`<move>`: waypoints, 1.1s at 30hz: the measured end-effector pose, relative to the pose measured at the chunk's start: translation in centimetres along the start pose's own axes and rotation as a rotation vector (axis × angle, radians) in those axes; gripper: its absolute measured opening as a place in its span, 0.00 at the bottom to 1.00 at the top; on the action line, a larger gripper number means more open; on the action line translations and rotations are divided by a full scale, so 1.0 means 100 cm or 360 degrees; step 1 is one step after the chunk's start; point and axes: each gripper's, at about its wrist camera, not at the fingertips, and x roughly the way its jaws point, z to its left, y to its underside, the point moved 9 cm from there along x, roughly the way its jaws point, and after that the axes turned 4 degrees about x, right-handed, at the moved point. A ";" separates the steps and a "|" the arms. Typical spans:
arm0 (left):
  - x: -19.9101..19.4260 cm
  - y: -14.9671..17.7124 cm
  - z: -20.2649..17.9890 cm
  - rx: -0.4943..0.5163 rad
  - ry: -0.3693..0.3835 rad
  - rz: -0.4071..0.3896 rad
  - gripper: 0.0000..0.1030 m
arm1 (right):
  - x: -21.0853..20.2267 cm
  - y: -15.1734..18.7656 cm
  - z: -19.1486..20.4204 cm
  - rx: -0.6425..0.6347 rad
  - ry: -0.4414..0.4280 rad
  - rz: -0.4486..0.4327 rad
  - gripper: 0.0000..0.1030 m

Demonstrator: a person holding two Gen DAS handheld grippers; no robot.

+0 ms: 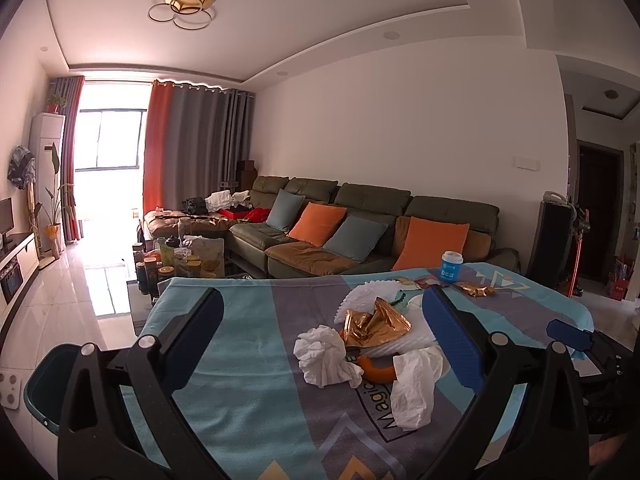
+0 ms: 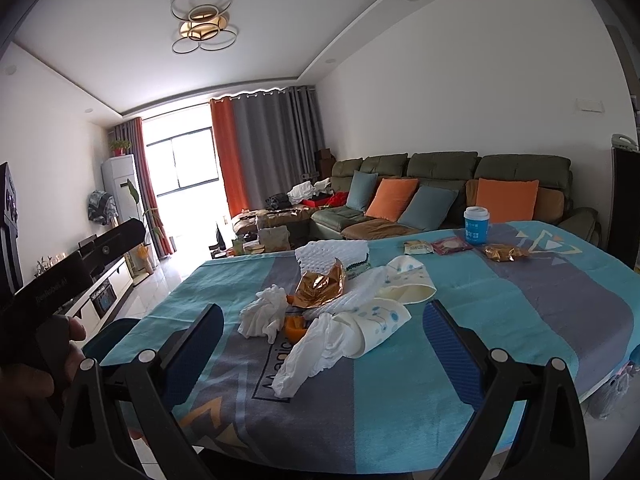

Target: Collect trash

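A pile of trash lies mid-table on the teal and grey cloth [image 1: 248,392]: a crumpled tissue [image 1: 324,356], a second tissue [image 1: 414,388], a gold foil wrapper [image 1: 374,322], an orange peel [image 1: 378,370] and white foam netting [image 1: 372,292]. My left gripper [image 1: 322,296] hovers open just before the pile, holding nothing. In the right wrist view the same tissue [image 2: 264,316], foil wrapper [image 2: 320,284] and two tipped paper cups [image 2: 380,320] lie ahead of my open, empty right gripper [image 2: 323,310]. A blue cup [image 2: 476,226], two flat packets [image 2: 418,246] and another gold wrapper [image 2: 506,252] sit at the far edge.
A dark teal bin [image 1: 48,376] stands on the floor at the table's left corner. A hand [image 2: 60,340] holds the left gripper's body at the right wrist view's left side. A plastic bag [image 2: 612,392] hangs off the table's right side. A green sofa [image 1: 360,220] and a cluttered coffee table [image 1: 180,260] lie beyond.
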 end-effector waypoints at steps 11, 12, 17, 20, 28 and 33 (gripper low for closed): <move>0.048 0.029 0.018 -0.0029 -0.0024 0.0212 0.95 | 0.045 0.030 -0.003 0.0051 0.0012 0.0264 0.93; 0.055 0.033 0.019 -0.0032 -0.0013 0.0234 0.95 | 0.053 0.035 -0.004 0.0065 0.0012 0.0310 0.93; 0.102 0.057 0.015 -0.0027 0.0047 0.0390 0.95 | 0.088 0.058 0.000 0.0064 -0.0002 0.0504 0.84; 0.132 0.073 0.012 -0.0027 0.0070 0.0510 0.95 | 0.101 0.069 0.005 0.0042 -0.0017 0.0592 0.73; 0.181 0.098 0.008 -0.0066 0.0103 0.0691 0.94 | 0.108 0.074 0.009 0.0032 -0.0038 0.0649 0.57; 0.185 0.109 0.006 -0.0092 0.0116 0.0737 0.93 | 0.105 0.071 0.005 0.0051 -0.0049 0.0634 0.56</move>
